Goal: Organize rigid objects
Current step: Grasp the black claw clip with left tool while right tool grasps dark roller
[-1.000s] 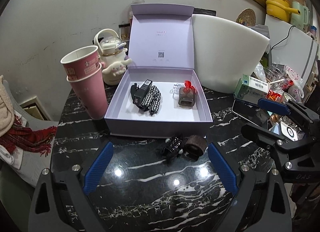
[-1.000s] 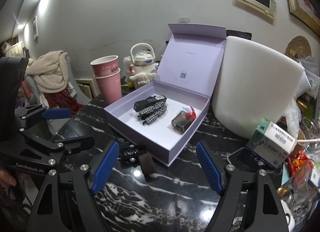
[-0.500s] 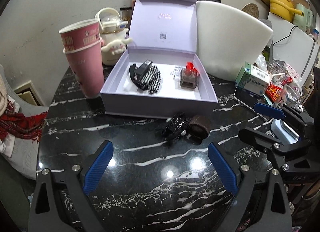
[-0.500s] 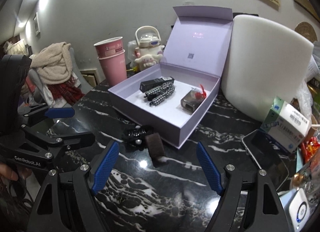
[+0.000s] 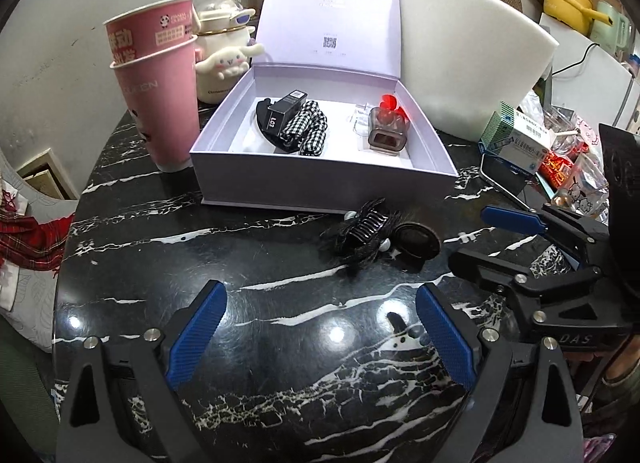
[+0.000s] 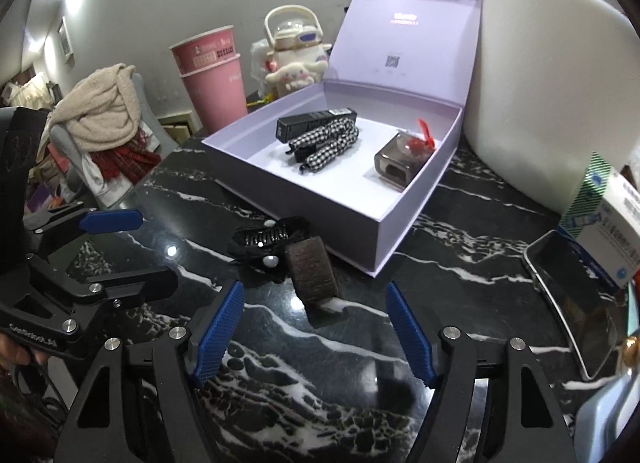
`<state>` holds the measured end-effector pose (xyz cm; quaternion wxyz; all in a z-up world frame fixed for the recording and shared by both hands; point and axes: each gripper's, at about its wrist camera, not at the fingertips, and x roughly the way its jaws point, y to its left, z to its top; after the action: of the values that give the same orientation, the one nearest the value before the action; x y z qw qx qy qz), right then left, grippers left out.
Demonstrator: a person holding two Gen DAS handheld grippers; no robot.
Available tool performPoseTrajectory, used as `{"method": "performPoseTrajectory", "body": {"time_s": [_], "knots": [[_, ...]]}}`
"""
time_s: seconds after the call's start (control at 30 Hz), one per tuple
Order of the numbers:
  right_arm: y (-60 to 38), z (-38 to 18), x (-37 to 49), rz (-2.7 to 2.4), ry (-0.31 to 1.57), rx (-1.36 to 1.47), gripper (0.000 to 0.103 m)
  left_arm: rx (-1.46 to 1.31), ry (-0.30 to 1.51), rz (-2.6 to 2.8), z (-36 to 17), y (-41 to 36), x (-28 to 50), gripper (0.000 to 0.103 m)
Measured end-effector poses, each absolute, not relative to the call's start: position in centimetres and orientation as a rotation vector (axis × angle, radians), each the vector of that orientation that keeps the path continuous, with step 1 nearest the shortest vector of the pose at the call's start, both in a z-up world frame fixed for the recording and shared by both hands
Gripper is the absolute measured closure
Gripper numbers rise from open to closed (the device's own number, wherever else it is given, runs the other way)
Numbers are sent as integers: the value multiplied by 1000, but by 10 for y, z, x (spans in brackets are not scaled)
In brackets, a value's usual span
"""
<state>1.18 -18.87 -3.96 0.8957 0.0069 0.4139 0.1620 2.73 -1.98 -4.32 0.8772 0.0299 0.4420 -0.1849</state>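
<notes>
An open lilac box [image 5: 320, 187] [image 6: 320, 207] sits on the black marble table. It holds a black tube [image 5: 286, 113] [image 6: 312, 121], a checked hair clip [image 5: 308, 133] [image 6: 328, 143] and a smoky case with a red bow [image 5: 386, 131] [image 6: 400, 163]. In front of the box lie a fuzzy black claw clip [image 5: 360, 231] [image 6: 268, 241] and a brown clip [image 5: 414, 241] [image 6: 312, 273], touching. My left gripper [image 5: 320, 335] is open and empty, just short of them. My right gripper [image 6: 316, 331] is open and empty, right before the brown clip.
Stacked pink cups [image 5: 160, 83] stand left of the box, a cream kettle with a plush dog [image 5: 224, 59] behind them. A white foam block [image 5: 472, 59] stands at the right. A phone [image 6: 576, 291] and a medicine box [image 6: 612, 223] lie at the right edge.
Both grippers have moved forward and down toward the two clips in front of the box. Both stay open. Nothing on the table has moved.
</notes>
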Motion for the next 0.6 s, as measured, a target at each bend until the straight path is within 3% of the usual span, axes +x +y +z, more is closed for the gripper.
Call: {"method": "performPoseTrajectory", "body": {"time_s": [0.2,0.33,0.4,0.43,0.47,0.6], "knots": [[-183,-53,29,352,889,6,36,43,945,-410,-50,-18,40,6],[-180,-61,40,371,918,4,48,40,962,-436,-54,-21,46,6],[-180,-64,45,378,927,7,58,39,967,-444,-56,-22,50,6],[-180,-65,45,377,932,3,74,39,968,-448,-56,-23,52,6],[-180,-66,45,377,936,-4,76,38,969,-454,-57,-25,55,6],[-186,-67,42,385,940,2,77,45,979,-488,-61,-34,64,6]]}}
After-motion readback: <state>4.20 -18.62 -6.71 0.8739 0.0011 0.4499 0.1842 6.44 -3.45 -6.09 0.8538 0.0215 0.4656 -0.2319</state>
